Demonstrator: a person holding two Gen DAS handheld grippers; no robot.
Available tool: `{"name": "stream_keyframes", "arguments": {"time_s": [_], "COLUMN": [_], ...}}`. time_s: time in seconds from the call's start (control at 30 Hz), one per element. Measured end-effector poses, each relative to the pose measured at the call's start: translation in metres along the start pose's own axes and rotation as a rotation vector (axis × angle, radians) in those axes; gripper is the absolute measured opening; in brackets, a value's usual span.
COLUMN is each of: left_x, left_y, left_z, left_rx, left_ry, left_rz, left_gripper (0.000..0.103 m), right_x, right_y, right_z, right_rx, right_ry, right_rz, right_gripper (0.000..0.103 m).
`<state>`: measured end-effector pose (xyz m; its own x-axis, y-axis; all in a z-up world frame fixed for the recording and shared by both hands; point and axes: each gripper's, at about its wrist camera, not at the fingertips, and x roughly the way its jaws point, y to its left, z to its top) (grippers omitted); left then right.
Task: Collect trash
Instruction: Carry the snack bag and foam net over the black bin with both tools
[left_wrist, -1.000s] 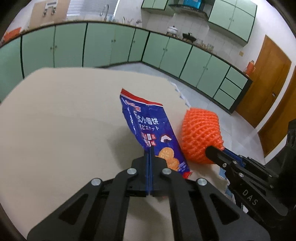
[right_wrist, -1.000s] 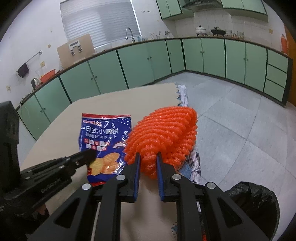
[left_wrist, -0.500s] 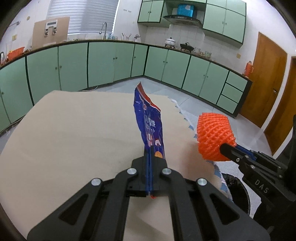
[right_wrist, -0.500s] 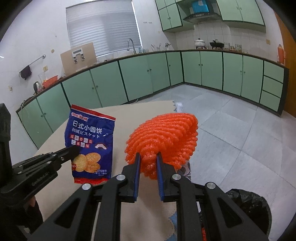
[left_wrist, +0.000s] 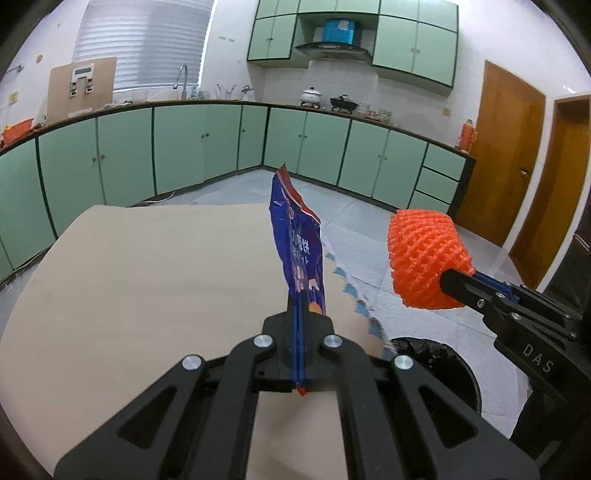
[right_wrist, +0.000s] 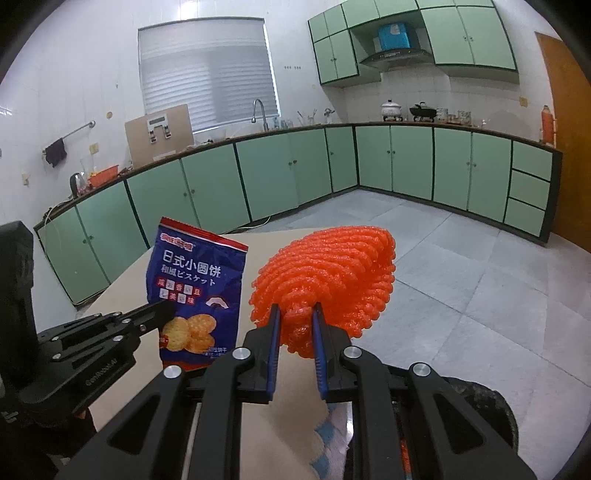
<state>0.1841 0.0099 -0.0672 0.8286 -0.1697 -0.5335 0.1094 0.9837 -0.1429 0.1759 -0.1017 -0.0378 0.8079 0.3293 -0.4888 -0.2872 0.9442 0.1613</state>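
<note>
While both pieces of trash hang clear above the desk, the left hand-held gripper is pressed together on the bottom edge of the blue snack bag, which stands upright from its tips. Just beside it, the right hand-held gripper pinches the bunched lower end of the orange foam net, its jaws slightly parted. Below lies a black bin bag.

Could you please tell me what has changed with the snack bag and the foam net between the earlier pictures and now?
Both pieces have been lifted off the beige table. The blue biscuit snack bag, lying flat a second ago, now hangs upright in the left tool; the orange foam fruit net has risen with the right tool. Both grips are unchanged. The black-lined bin has come into the left view.
</note>
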Motion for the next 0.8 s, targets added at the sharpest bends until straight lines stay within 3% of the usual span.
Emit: {"name": "stream_keyframes", "arguments": {"time_s": [0.33,0.8], "left_x": [-0.014,-0.005], "left_y": [-0.048,-0.135], "left_z": [-0.007,-0.034], "left_rx": [0.065,0.159], "left_ry": [-0.021,-0.01], "left_rz": [-0.078,-0.219], "left_gripper": [0.0,0.0], "right_x": [-0.05,-0.105], "right_y": [-0.021,-0.079], "right_z": [-0.005,-0.032], "right_rx": [0.033,0.092], "right_ry": [-0.045,-0.061], "right_rz": [-0.057,-0.226], "right_gripper": [0.016,0.016]}}
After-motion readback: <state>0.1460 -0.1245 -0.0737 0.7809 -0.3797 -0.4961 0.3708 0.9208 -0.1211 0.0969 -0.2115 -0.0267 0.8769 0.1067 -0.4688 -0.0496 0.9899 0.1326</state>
